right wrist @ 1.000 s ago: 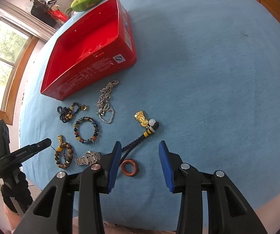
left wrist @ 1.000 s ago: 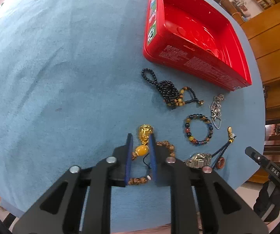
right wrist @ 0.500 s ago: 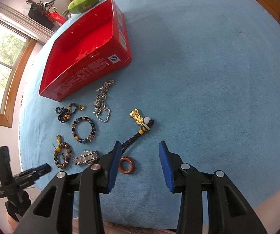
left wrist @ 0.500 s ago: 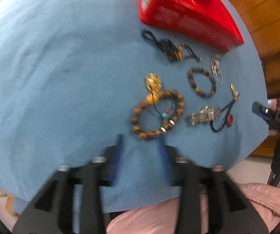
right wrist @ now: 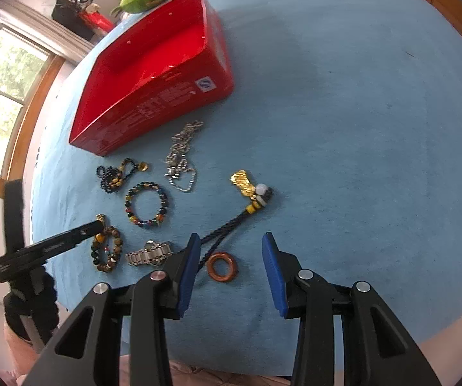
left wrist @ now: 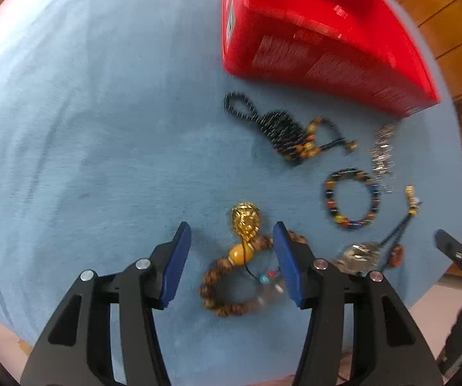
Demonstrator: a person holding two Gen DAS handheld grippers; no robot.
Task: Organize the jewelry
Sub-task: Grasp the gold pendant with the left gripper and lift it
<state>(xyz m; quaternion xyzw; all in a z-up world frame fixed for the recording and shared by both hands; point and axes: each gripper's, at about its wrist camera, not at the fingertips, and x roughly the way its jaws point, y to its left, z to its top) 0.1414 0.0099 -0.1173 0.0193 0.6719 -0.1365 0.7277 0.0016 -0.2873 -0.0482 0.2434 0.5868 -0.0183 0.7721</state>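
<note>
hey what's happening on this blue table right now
A person with a claw in each hand is sorting jewelry. Both are open and hold nothing. The left claw straddles a brown bead bracelet; the right claw hovers by an orange ring. The red box looks empty.

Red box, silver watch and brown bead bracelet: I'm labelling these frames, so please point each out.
red box (right wrist: 153,109): right wrist view, near wall.
silver watch (right wrist: 149,254): right wrist view, band.
brown bead bracelet (left wrist: 227,308): left wrist view, lower beads.
</note>
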